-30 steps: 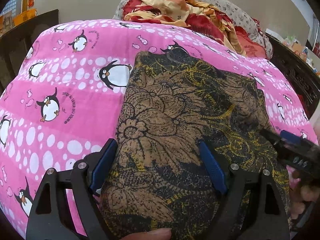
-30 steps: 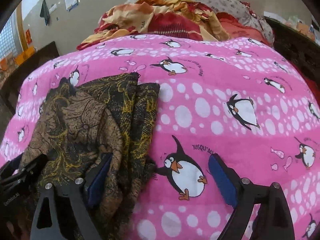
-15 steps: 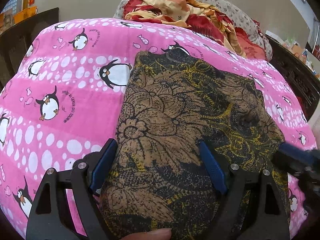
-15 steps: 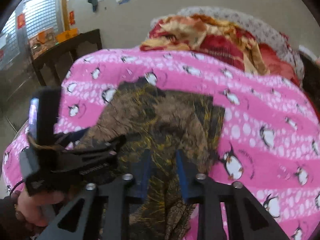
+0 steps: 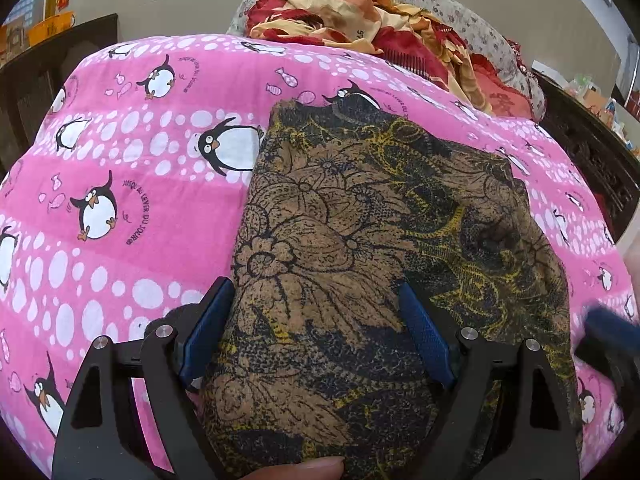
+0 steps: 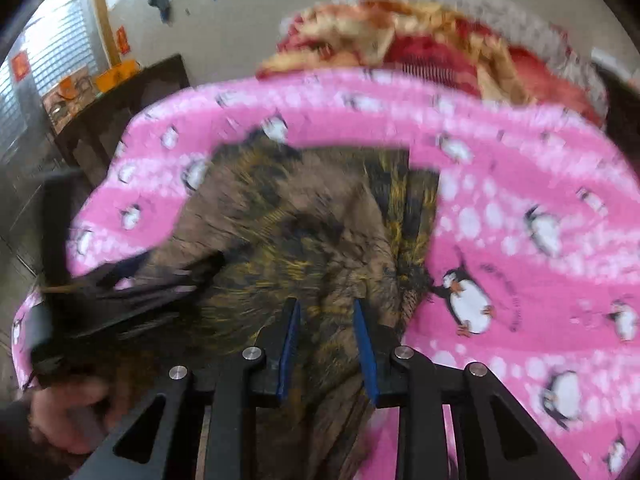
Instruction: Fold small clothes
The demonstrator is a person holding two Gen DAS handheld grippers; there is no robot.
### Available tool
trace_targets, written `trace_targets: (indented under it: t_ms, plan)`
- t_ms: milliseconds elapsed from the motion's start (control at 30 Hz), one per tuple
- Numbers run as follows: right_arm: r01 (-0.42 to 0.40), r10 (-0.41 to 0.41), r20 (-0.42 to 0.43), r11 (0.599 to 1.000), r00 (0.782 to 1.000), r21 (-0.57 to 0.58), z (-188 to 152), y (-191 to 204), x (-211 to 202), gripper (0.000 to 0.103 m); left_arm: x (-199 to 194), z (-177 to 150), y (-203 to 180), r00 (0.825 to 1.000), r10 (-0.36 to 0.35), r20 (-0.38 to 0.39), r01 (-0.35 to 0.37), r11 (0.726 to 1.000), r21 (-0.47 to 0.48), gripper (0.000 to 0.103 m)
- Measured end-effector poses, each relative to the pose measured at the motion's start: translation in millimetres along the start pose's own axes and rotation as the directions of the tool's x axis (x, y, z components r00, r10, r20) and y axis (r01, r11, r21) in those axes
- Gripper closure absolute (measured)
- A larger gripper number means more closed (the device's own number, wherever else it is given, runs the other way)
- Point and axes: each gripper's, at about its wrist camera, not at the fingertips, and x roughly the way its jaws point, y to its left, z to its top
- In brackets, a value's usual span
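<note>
A brown and black floral garment (image 5: 360, 264) lies folded on the pink penguin bedspread (image 5: 120, 184). My left gripper (image 5: 316, 320) is open, its blue pads straddling the garment's near-left part; a thumb shows at the bottom edge. My right gripper (image 6: 326, 344) has its jaws narrowed onto the garment's (image 6: 304, 240) near-right edge, with cloth bunched between the pads. The right gripper shows blurred at the right edge of the left wrist view (image 5: 612, 340). The left gripper and hand show blurred in the right wrist view (image 6: 72, 312).
A heap of red and yellow cloth (image 5: 372, 24) lies on a flowered pillow at the bed's far end. Dark wooden furniture stands at the left (image 6: 120, 108) and a dark bed frame at the right (image 5: 592, 152).
My right gripper went from open beside the garment to closed on its near-right edge, and its view swung left and up. My left gripper stayed in place.
</note>
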Motion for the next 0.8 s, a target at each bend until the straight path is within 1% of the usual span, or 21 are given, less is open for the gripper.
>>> trace_targets:
  t_ms: [67,100,133,167,200,267,300,333,367,433,533,567,633,667,700,767,800]
  plan:
    - [-0.009,0.009,-0.01,0.999,1.0,-0.035,-18.6,13.9,-12.9,0.077,0.1,-0.1,0.0,1.0,0.0,0.0,0.0,1.0,0.0,0.019]
    - [-0.027,0.025,-0.04,0.999,0.999,-0.039,-31.0,17.1,-9.3,0.077,0.1,-0.2,-0.2,1.0,0.0,0.0,0.0,1.0,0.001,0.019]
    - [-0.024,0.02,-0.079,0.999,0.997,-0.047,-44.9,19.0,-0.1,0.077,0.2,-0.2,-0.6,1.0,0.002,0.0,-0.002,1.0,0.003,0.019]
    - [-0.018,0.016,-0.049,0.999,0.999,-0.036,-57.0,16.4,4.0,0.076,0.5,-0.1,-1.1,1.0,0.007,-0.002,-0.007,1.0,0.007,0.019]
    - [-0.03,0.03,-0.015,1.0,0.999,0.008,-61.4,10.6,3.6,0.075,0.9,-0.2,-1.1,1.0,0.01,-0.004,-0.01,1.0,0.008,0.019]
    - [-0.054,0.056,-0.028,0.996,0.998,0.072,-56.6,3.6,1.9,0.075,2.5,1.2,-2.4,1.0,0.019,-0.018,-0.019,1.0,0.012,0.018]
    - [-0.054,0.058,-0.039,0.994,0.998,0.096,-53.6,1.8,-0.3,0.075,3.0,2.8,-3.0,0.999,0.025,-0.029,-0.025,1.0,0.017,0.018]
    - [-0.036,0.042,-0.05,0.993,0.998,0.109,-51.0,2.5,-4.3,0.075,3.1,5.0,-3.4,0.999,0.028,-0.042,-0.027,0.999,0.023,0.018]
    - [-0.013,0.019,-0.057,0.994,0.998,0.109,-50.0,4.2,-10.5,0.075,0.1,7.4,-3.3,0.997,0.028,-0.067,-0.026,0.999,0.027,0.018]
    - [0.022,-0.016,-0.058,0.994,0.998,0.103,-52.6,11.2,-27.4,0.074,-14.0,6.3,-5.5,0.996,0.03,-0.078,-0.027,0.999,0.038,0.018]
    - [0.011,-0.009,-0.026,0.997,1.0,0.083,-67.5,19.3,-45.7,0.074,-44.4,-14.7,-14.5,0.998,-0.015,-0.064,0.02,0.997,0.077,0.018]
    - [0.025,-0.024,-0.026,0.997,0.999,0.066,-72.4,21.2,-44.3,0.074,-52.6,-27.3,-17.3,0.999,-0.005,-0.053,0.01,0.995,0.1,0.018]
    - [0.074,-0.072,-0.07,0.997,0.995,0.027,-85.9,21.2,-27.7,0.073,-57.1,-48.0,-15.9,0.999,0.014,-0.052,-0.007,0.992,0.127,0.017]
    - [0.064,-0.061,-0.086,0.997,0.994,0.039,-92.6,17.3,-18.0,0.073,-58.5,-58.1,-12.5,0.999,0.007,-0.042,-0.001,0.992,0.129,0.017]
    - [0.046,-0.041,-0.063,0.996,0.997,0.071,-96.0,12.7,-18.1,0.071,-60.8,-61.9,-8.9,1.0,-0.006,-0.027,0.01,0.992,0.125,0.017]
    - [0.028,-0.021,-0.067,0.994,0.998,0.107,-94.6,7.9,-18.5,0.069,-59.1,-58.6,-2.4,0.998,-0.031,-0.053,0.037,0.995,0.098,0.015]
    - [0.029,-0.021,-0.074,0.994,0.997,0.106,-93.3,7.7,-17.7,0.069,-56.5,-55.6,-1.7,0.997,-0.026,-0.074,0.033,0.995,0.092,0.012]
